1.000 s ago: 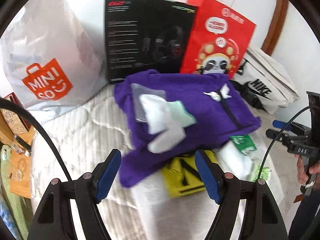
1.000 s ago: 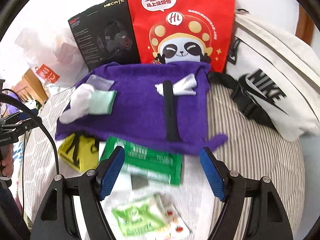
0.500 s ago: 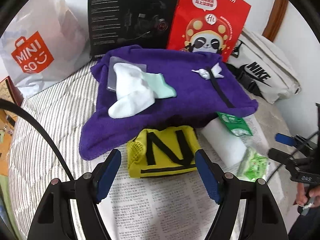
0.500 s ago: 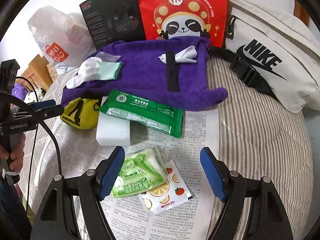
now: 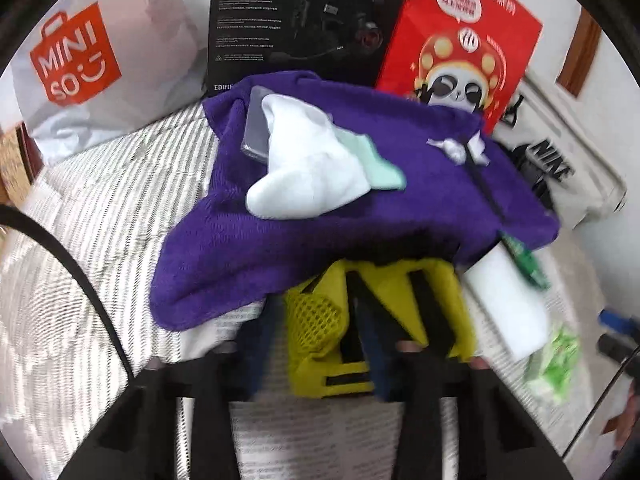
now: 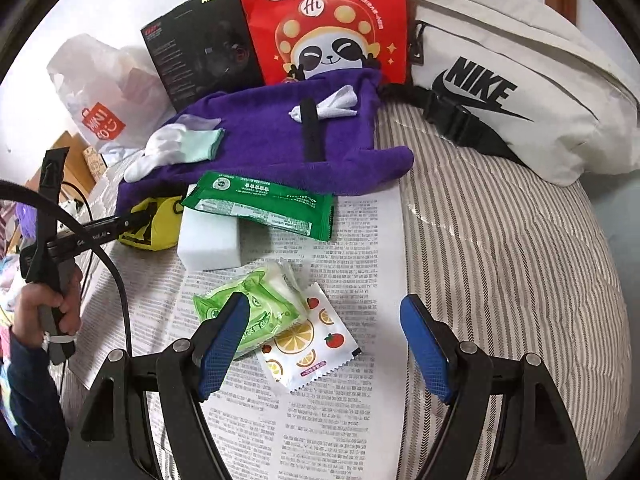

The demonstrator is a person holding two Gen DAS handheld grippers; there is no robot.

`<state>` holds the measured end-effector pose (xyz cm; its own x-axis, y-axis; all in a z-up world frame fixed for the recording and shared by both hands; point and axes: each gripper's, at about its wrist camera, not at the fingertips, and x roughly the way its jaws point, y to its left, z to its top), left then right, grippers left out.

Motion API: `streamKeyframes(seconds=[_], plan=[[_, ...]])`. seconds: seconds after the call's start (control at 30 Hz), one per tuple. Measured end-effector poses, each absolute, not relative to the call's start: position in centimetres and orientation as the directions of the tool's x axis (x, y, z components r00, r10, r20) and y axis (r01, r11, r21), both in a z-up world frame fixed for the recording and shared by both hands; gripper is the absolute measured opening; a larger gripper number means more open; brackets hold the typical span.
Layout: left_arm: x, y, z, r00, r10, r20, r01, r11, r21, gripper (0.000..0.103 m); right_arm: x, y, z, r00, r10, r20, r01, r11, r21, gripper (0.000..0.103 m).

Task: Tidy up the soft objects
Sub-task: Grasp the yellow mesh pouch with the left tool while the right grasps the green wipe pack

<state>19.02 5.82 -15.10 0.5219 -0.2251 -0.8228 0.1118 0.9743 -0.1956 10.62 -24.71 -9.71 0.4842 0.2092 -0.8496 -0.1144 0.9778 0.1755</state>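
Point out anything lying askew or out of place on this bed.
The green packet lies tilted, propped half on the white foam block. The purple towel sprawls crumpled, its front edge draped over the yellow pouch.

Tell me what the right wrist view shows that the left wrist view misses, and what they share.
Right wrist only: the fruit-print sachet on the newspaper, between the open right claw, and the hand carrying the left claw. Left wrist only: the left claw closing around the yellow pouch, blurred. Both: purple towel, white sponge block, red panda bag.
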Motion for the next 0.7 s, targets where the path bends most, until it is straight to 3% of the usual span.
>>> streamKeyframes(seconds=[0.43, 0.53, 0.7], plan=[[17.9, 4.2, -15.5, 0.585, -0.164, -0.795, 0.149, 0.984, -0.093, 0.029, 10.6, -23.0, -11.0, 0.464, 0.326, -0.824, -0.205, 0.944, 0.259, 0.078], [17.9, 4.2, -15.5, 0.586, -0.161, -0.794, 0.151, 0.985, -0.089, 0.03, 10.6, -21.5, -11.6, 0.454, 0.34, -0.824, -0.264, 0.934, 0.24, 0.085], [17.9, 4.5, -15.5, 0.585, -0.173, -0.792, 0.152, 0.983, -0.103, 0.03, 11.1, -19.6, -13.4, 0.423, 0.325, -0.846, -0.318, 0.927, 0.197, 0.086]])
